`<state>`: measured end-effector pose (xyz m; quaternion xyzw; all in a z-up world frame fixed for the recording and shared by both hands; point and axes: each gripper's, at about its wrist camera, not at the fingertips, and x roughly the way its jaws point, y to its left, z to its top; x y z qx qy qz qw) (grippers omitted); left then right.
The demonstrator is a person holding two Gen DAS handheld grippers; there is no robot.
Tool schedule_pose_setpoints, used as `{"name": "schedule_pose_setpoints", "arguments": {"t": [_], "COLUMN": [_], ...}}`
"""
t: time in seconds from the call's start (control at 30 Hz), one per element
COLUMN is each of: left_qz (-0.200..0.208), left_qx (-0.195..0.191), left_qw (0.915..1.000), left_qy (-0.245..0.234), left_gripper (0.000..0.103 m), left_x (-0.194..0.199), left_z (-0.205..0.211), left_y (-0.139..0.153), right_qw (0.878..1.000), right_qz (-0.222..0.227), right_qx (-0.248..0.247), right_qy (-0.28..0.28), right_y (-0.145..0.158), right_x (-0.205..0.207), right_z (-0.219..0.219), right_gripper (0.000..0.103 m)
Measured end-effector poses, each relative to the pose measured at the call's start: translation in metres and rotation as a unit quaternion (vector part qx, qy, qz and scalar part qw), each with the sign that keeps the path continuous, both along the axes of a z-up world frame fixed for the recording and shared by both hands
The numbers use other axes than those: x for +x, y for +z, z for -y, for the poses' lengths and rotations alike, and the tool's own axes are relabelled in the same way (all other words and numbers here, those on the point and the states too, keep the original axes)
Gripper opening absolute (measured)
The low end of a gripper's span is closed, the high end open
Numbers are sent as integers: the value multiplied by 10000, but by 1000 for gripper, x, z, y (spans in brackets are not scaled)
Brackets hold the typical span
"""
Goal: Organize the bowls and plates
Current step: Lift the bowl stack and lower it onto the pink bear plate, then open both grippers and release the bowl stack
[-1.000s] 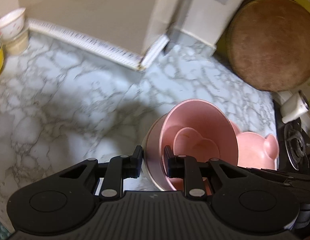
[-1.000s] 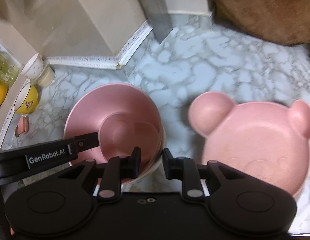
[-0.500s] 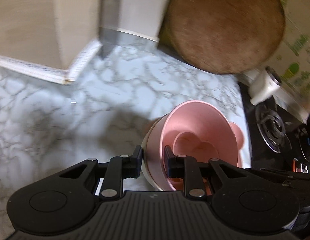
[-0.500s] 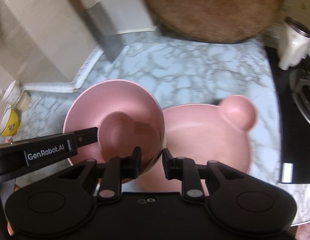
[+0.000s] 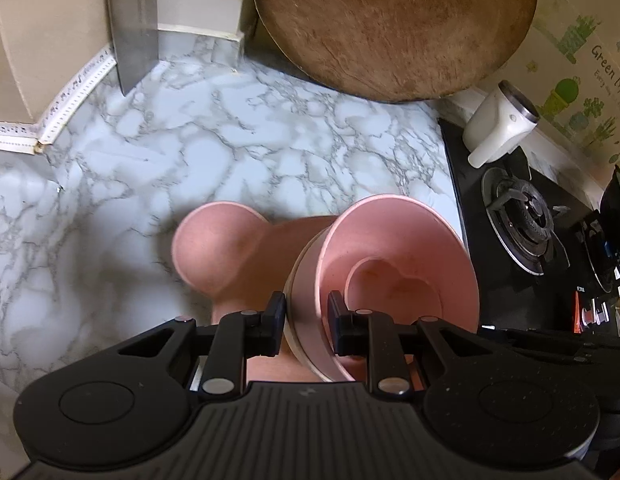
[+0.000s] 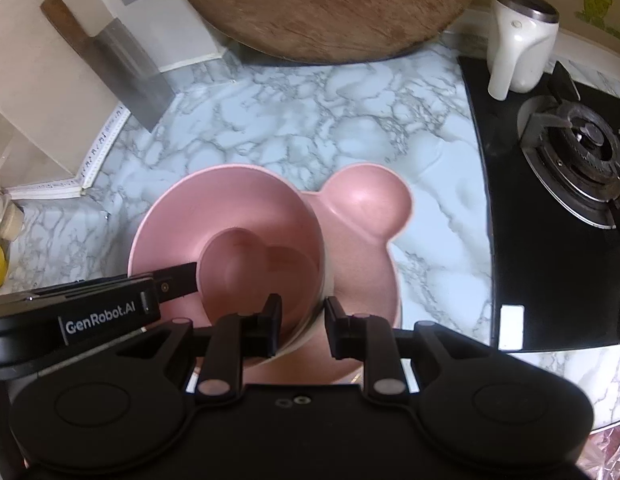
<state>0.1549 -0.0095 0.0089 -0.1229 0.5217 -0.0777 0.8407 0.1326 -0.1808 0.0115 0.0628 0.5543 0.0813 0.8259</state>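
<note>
A pink bowl (image 5: 390,264) with a heart-shaped bottom is held over a pink bear-shaped plate (image 5: 213,248) on the marble counter. My left gripper (image 5: 305,320) is shut on the bowl's left rim. My right gripper (image 6: 301,326) is shut on the bowl's (image 6: 229,232) right rim. The bowl overlaps the plate (image 6: 366,216) and hides most of it; one ear shows on each side view. I cannot tell whether the bowl touches the plate. The left gripper's finger (image 6: 173,284) shows in the right wrist view.
A round wooden board (image 5: 394,20) leans at the back. A cleaver (image 6: 121,68) leans against the wall at the left. A black gas stove (image 6: 570,168) with a white mug (image 6: 518,40) is at the right. Small cups (image 6: 1,216) stand at the far left.
Both grippers have carried the pink bowl to the right, from beside the bear plate to over it. The views have swung toward the stove.
</note>
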Motion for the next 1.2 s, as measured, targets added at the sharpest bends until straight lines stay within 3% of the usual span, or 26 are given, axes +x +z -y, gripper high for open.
{"name": "schedule_pose_setpoints", "arguments": {"t": [0.67, 0.8, 1.03, 1.13, 1.2], "left_qz": [-58, 66, 320, 406, 492], "left_qx": [-36, -53, 8, -10, -67], "left_qw": [10000, 9999, 9994, 9990, 9986], "left_qy": [-64, -90, -145, -165, -177], "left_gripper": [22, 22, 22, 23, 29], "left_x": [4, 2, -7, -14, -18], "left_z": [3, -1, -11, -15, -18], "left_y": [-13, -11, -4, -2, 1], "right_qw": [9999, 10000, 9994, 9986, 9979], "right_qz": [-136, 48, 330, 515, 627], "right_qx": [61, -77, 127, 142, 160], "right_qy": [22, -12, -2, 45, 88], "right_y": [-14, -11, 3, 10, 14], "right_x": [4, 2, -9, -18, -23], "right_z": [6, 7, 13, 13, 13], "right_gripper": [26, 32, 34, 41, 45]}}
